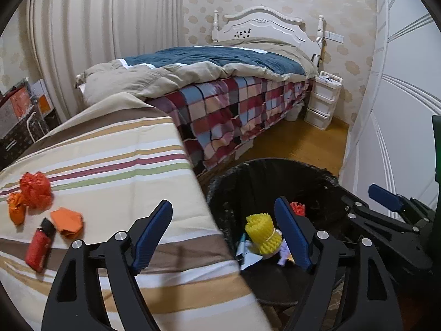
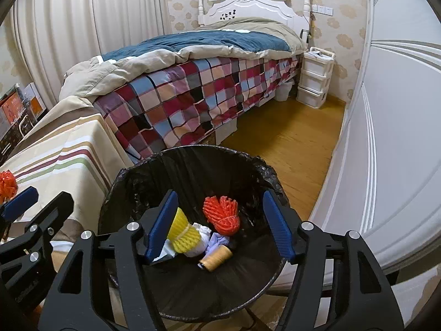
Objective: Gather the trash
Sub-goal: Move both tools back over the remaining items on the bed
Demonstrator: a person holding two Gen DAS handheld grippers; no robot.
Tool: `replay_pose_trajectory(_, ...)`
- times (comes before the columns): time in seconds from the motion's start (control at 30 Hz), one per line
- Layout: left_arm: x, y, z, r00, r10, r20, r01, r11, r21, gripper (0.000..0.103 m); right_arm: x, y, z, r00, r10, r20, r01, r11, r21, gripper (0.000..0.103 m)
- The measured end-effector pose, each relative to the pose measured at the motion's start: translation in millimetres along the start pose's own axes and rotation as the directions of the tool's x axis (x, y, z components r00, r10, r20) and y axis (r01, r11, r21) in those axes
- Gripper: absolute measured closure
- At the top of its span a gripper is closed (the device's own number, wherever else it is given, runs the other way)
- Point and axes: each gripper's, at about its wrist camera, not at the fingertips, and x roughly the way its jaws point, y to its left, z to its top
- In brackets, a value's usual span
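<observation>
A bin with a black liner [image 2: 193, 154] stands beside the striped-cloth table [image 1: 124, 165]. In it lie a yellow foam net [image 2: 183, 231], an orange-red foam net [image 2: 222, 212], crumpled white paper [image 2: 198, 245] and a tan thread spool [image 2: 216, 256]. My right gripper [image 2: 220, 195] hangs open over the bin, holding nothing. My left gripper [image 1: 223, 205] is open too, straddling the table's corner and the bin's rim [image 1: 261, 162]. On the table's left lie a red foam net [image 1: 35, 190], two orange wrappers [image 1: 67, 222] and a red lighter [image 1: 40, 245].
A bed with a checked cover [image 1: 228, 110] runs behind the bin. White plastic drawers [image 1: 322, 102] stand at its head, a white wardrobe [image 2: 399, 138] lines the right, and wood floor [image 2: 289, 143] lies between. Boxes [image 1: 19, 110] are stacked at the far left.
</observation>
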Motion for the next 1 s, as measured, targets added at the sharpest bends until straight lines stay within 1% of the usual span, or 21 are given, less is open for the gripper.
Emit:
replay_pose_trajectory(0.07,-6.3,6.3,-2.3,1.0,0.012,0.008,-0.012,1.0,-0.003,0.025,-2.4,1.4,-1.4,1.0,0.003,0.002,-0.003,1.0,-0.001,0.032)
replay_pose_trajectory(0.23,-21.3,26.3,-12.6,0.998,0.053,0.017,-0.053,0.999,-0.013,0.025,-13.7,20.0,-8.1,0.999,0.036,0.002,-0.036,0.999,-0.017,0.028)
replay_pose_trajectory(0.4,-35.0,60.8,-27.8,0.994,0.106,-0.003,-0.106,0.993,-0.054,0.025,-24.3,46.2,-17.8,0.996,0.09,-0.014,-0.09,0.995,-0.044,0.027)
replay_pose_trajectory(0.63,-51.3,106.8,-49.2,0.984,0.172,-0.05,-0.177,0.977,-0.117,0.025,-40.2,95.8,-30.2,0.985,0.17,-0.039,-0.173,0.978,-0.116,0.026)
replay_pose_trajectory(0.73,-57.0,121.8,-55.5,0.98,0.189,-0.07,-0.197,0.97,-0.142,0.025,-45.1,113.6,-36.4,0.98,0.193,-0.054,-0.199,0.969,-0.144,0.026)
replay_pose_trajectory(0.83,-60.2,132.2,-60.1,0.975,0.206,-0.081,-0.216,0.966,-0.146,0.025,-47.5,129.5,-43.5,0.975,0.211,-0.075,-0.221,0.96,-0.171,0.026)
replay_pose_trajectory(1.0,-58.5,154.7,-61.9,0.969,0.225,-0.106,-0.24,0.957,-0.165,0.025,-48.1,151.3,-49.1,0.97,0.223,-0.097,-0.24,0.945,-0.221,0.025)
